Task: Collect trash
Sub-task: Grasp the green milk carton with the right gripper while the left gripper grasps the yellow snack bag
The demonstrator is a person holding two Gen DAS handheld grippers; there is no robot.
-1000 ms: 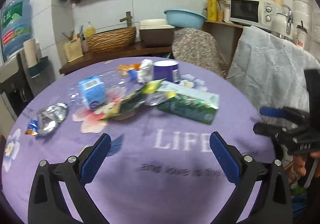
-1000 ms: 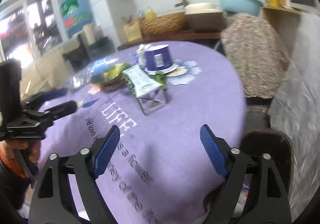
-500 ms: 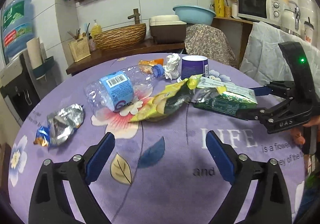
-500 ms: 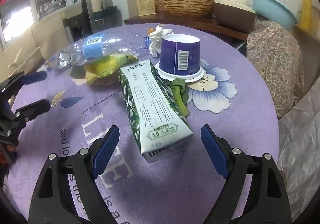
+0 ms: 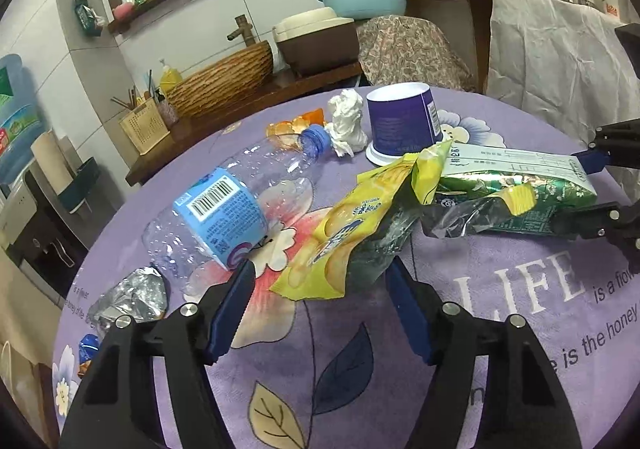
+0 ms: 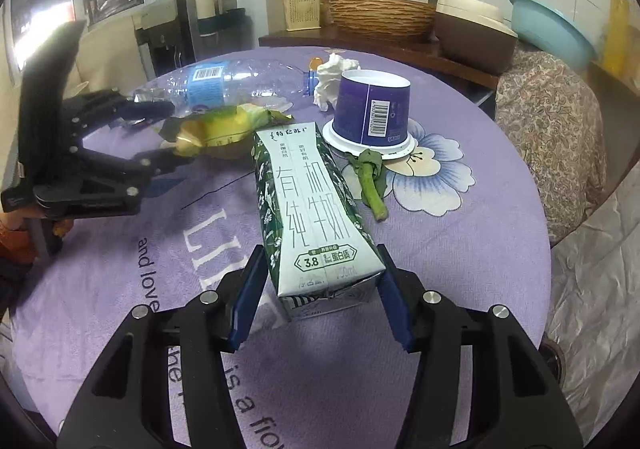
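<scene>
On the left, my left gripper (image 5: 320,301) has just been closing its fingers around the near end of the yellow snack bag (image 5: 340,237). The fingers sit on both sides of it but do not press it yet. The bag lies in the middle of the purple table (image 5: 500,349), beside the clear bottle (image 5: 236,205). On the right, my right gripper (image 6: 316,297) has been closing too, and now squeezes the near end of the milk carton (image 6: 308,205). I think I am picking up trash. Next, I pinch the bag and lift both.
</scene>
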